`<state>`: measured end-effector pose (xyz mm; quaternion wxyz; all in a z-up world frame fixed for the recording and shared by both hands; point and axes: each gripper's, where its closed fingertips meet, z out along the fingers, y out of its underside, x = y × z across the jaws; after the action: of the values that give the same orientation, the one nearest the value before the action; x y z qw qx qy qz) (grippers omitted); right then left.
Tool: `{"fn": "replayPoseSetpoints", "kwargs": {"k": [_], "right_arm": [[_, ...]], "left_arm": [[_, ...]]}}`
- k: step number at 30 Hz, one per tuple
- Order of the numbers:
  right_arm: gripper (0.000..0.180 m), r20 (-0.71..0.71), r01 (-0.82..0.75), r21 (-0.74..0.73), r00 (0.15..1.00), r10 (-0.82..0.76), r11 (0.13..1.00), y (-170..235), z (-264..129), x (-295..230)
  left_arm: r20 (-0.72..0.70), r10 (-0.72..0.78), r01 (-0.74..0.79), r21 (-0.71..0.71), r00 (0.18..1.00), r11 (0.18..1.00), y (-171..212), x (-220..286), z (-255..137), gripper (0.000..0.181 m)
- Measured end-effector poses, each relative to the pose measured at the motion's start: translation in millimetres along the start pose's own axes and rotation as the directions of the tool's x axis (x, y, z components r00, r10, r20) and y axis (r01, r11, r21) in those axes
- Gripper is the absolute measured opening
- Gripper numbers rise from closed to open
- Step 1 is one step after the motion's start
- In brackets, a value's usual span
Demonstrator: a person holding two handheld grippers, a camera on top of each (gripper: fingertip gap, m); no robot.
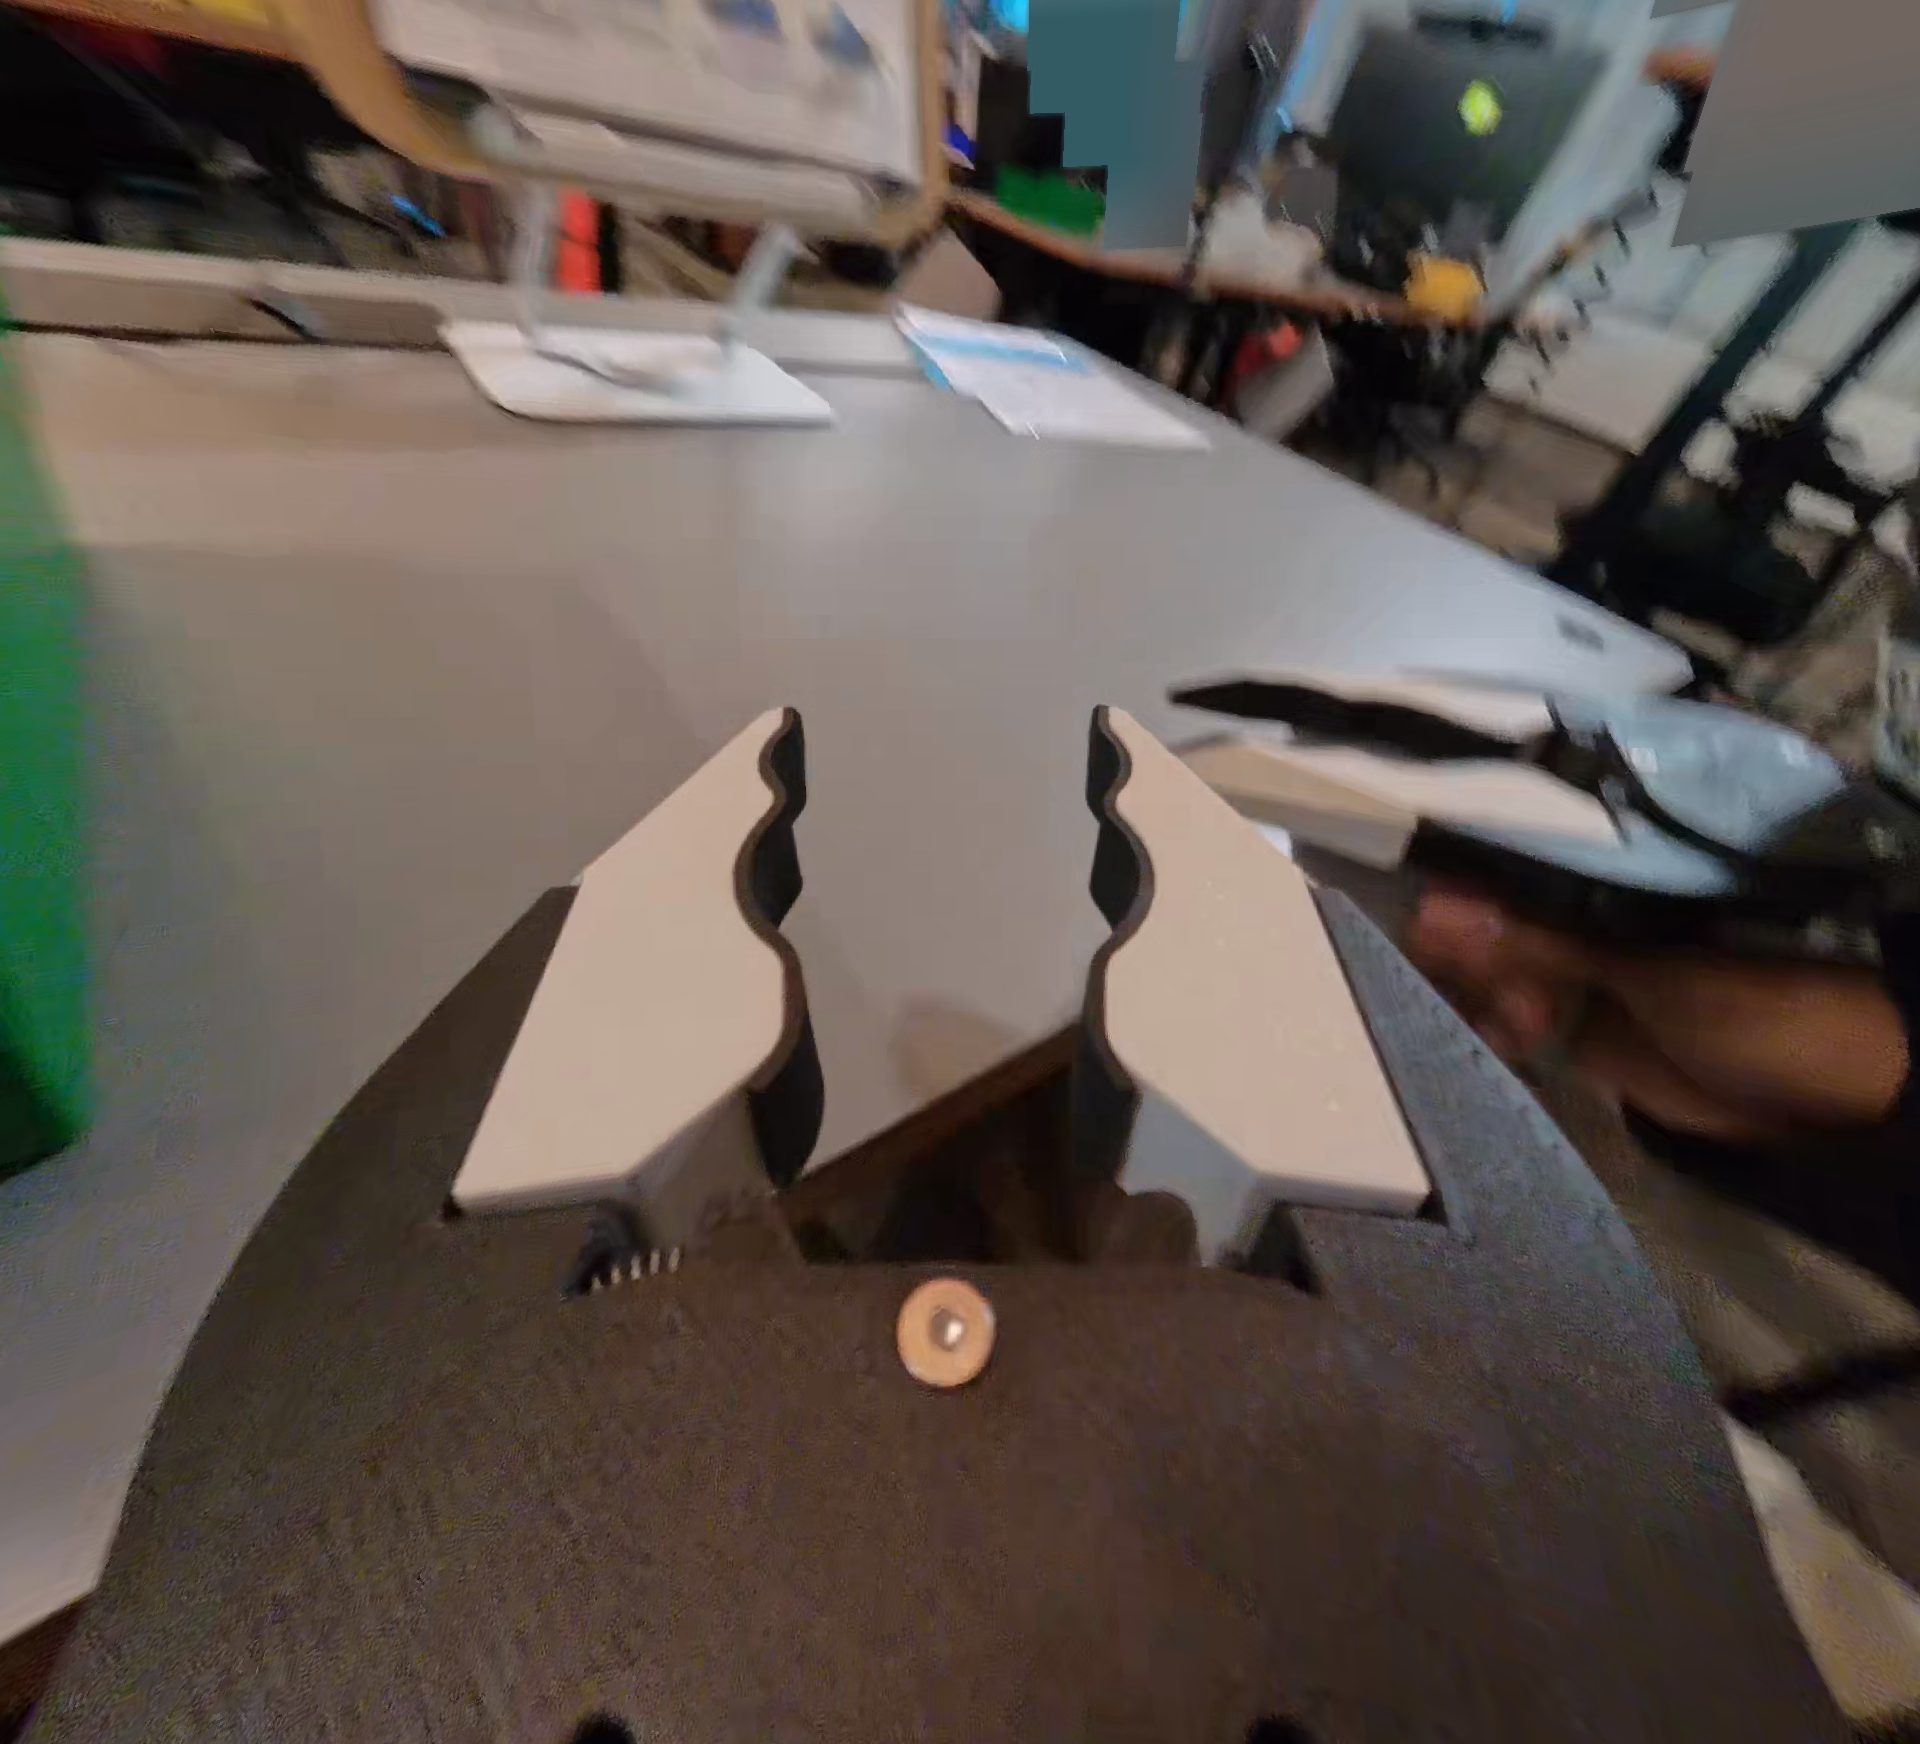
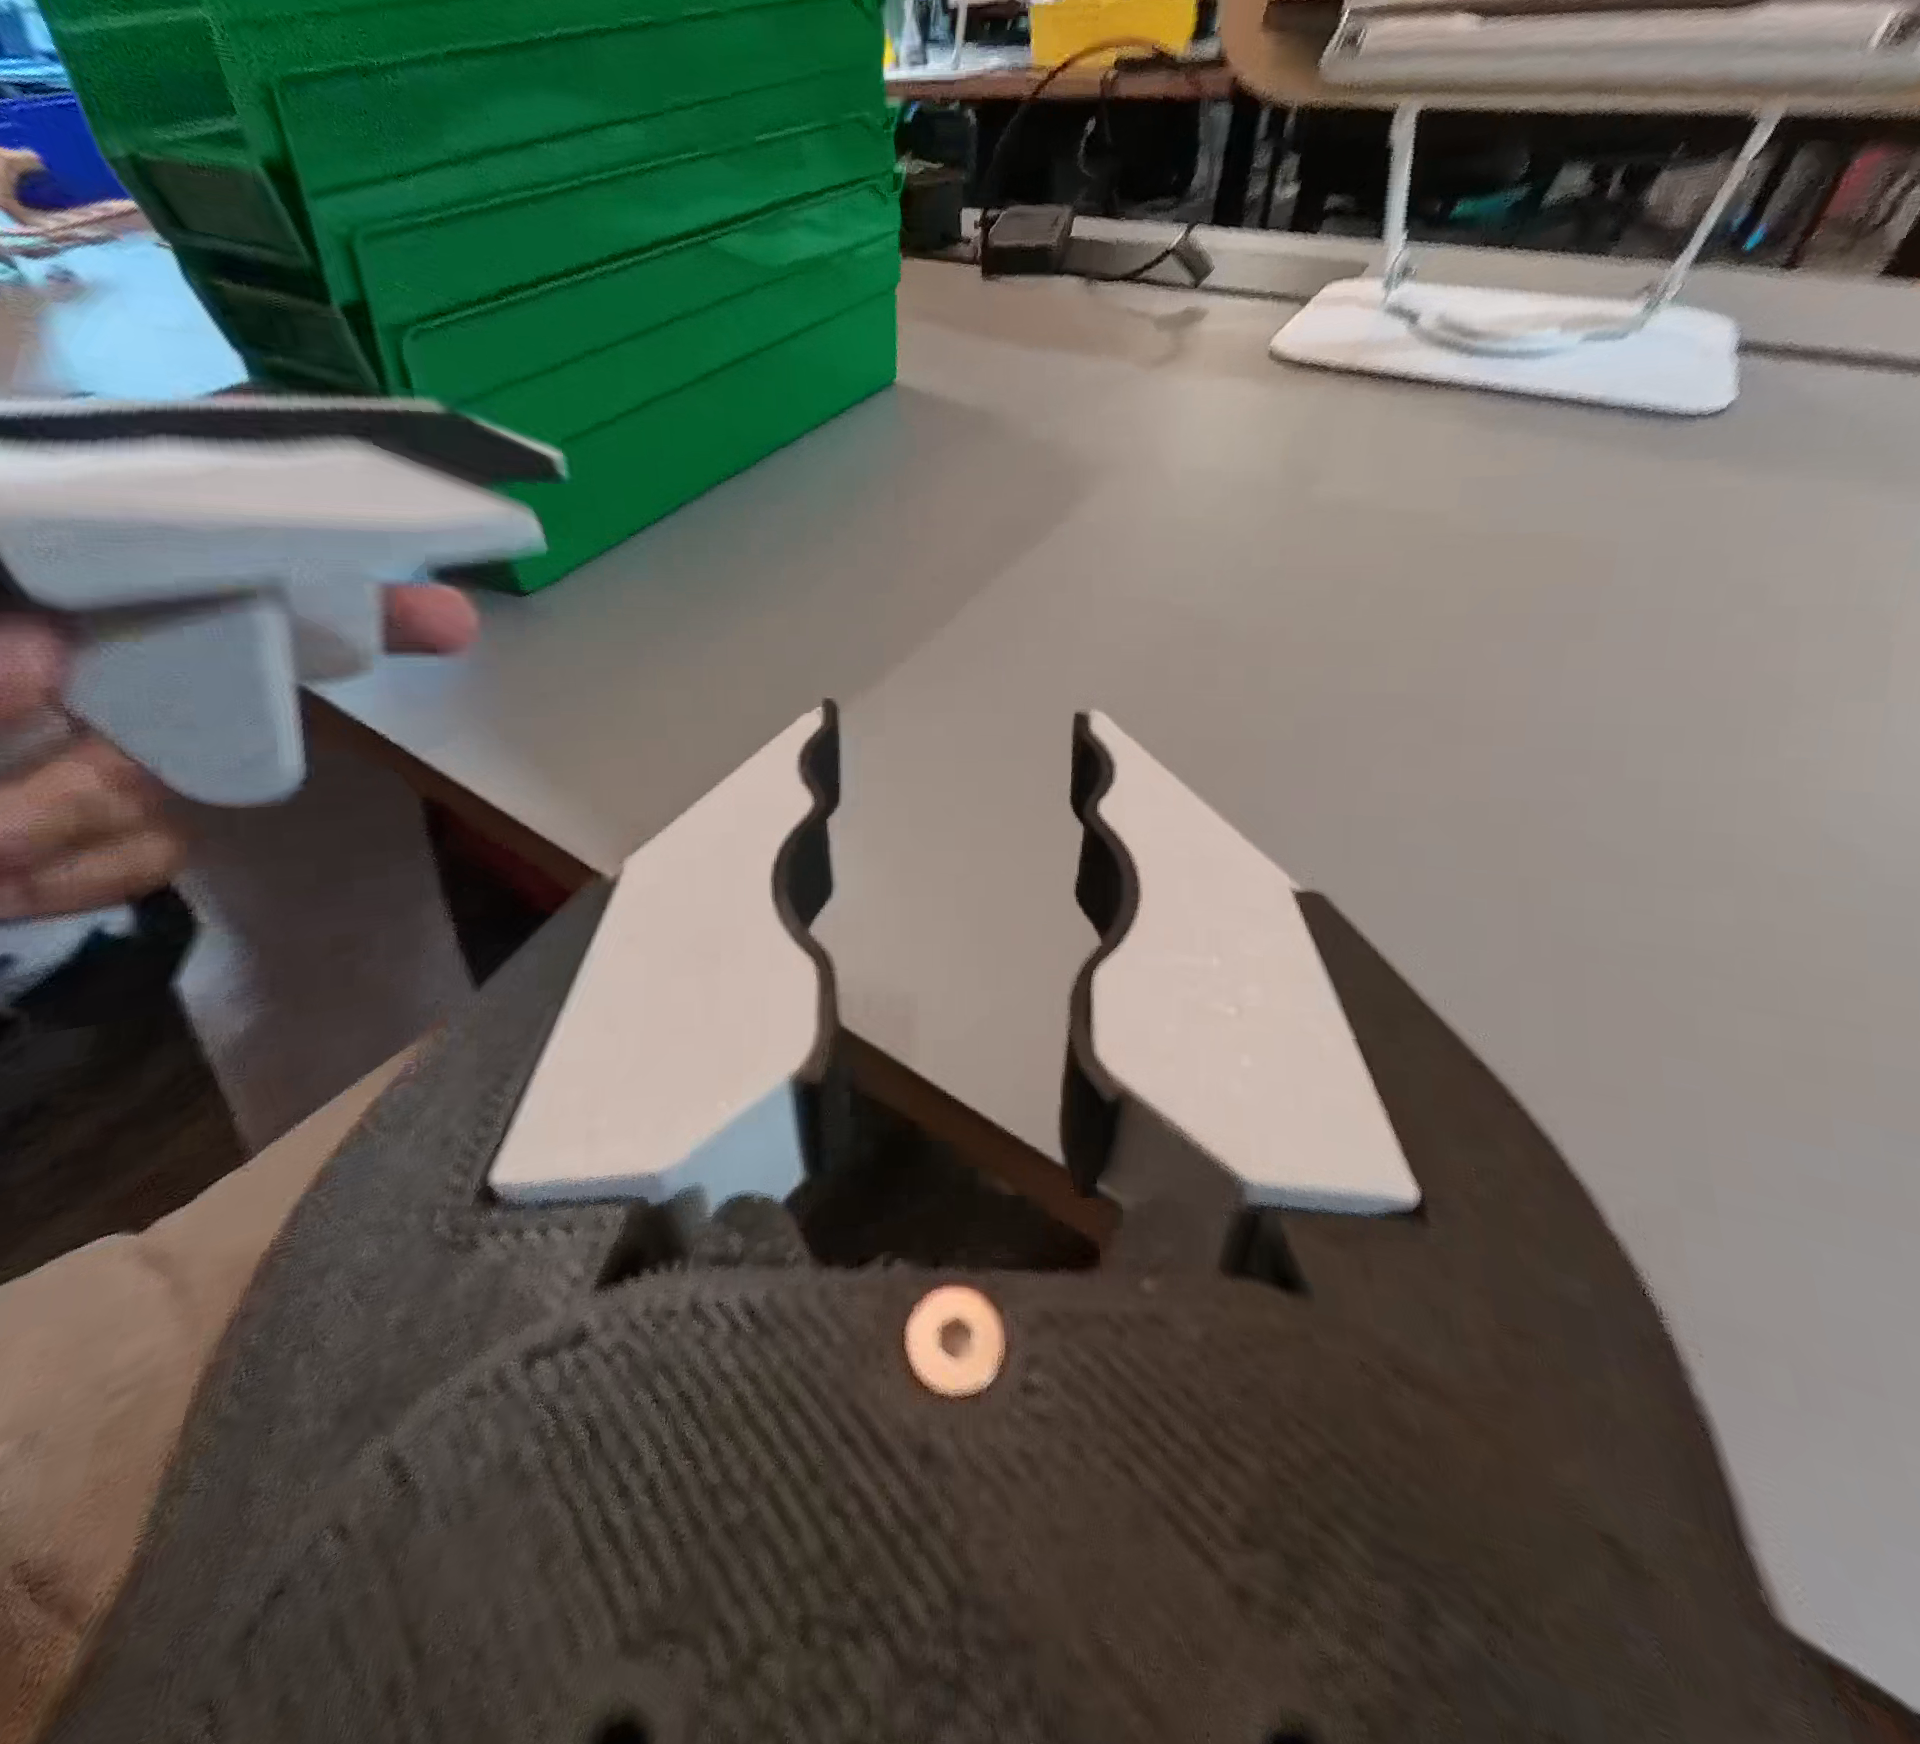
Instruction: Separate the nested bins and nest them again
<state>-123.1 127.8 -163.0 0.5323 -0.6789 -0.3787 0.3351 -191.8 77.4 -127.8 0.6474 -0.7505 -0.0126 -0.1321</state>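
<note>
Nearest my left wrist camera sits the black, grainy printed body of my left gripper, a brass-coloured washer set in its middle, and from it run two pale grey fingers with wavy black inner edges; they stand apart with nothing between them. Beneath lies a smooth, matt grey table, its edge crossing under my fingers. At the far left a green blur is cut off by the frame, too smeared for me to make out its shape. To the right my other tool shows side-on, blurred, a hand under it. Farther back a white-footed document stand holds printed sheets, and beyond it the room dissolves into desks and screens. From my right wrist camera, the same ribbed black body and washer come first, then my right gripper, its scalloped grey fingers likewise spread and empty over the table's near corner. The nested green bins stand on the table ahead and to the left, hard plastic, stepped rims stacked one inside another; I cannot count them surely. My left tool crosses in front of their lower corner, a fingertip showing beneath it. The clear-legged stand sits at right, its top cropped, with a black cable behind.
</note>
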Motion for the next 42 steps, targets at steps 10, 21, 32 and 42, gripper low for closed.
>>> {"fn": "replayPoseSetpoints", "kwargs": {"k": [10,21,32,42], "right_arm": [[0.069,0.092,0.056,-0.121,0.995,-0.045,0.991,21,9,-21],[0.069,0.118,0.011,-0.091,0.993,0.000,0.996,10,16,-19],[0.067,0.069,-0.003,-0.025,0.998,0.004,1.000,-12,33,16],[0.070,0.131,-0.332,-0.110,0.930,0.345,0.937,0,37,14]], "left_arm": [[-0.071,0.005,-0.010,-0.078,0.997,0.997,30,3,12,0.075],[-0.059,-0.170,0.171,0.012,0.984,0.985,17,-23,-3,0.071],[-0.034,-0.179,0.179,0.013,0.983,0.984,24,-34,23,0.077],[0.009,-0.041,0.041,0.003,0.999,0.999,23,-26,10,0.075]]}}
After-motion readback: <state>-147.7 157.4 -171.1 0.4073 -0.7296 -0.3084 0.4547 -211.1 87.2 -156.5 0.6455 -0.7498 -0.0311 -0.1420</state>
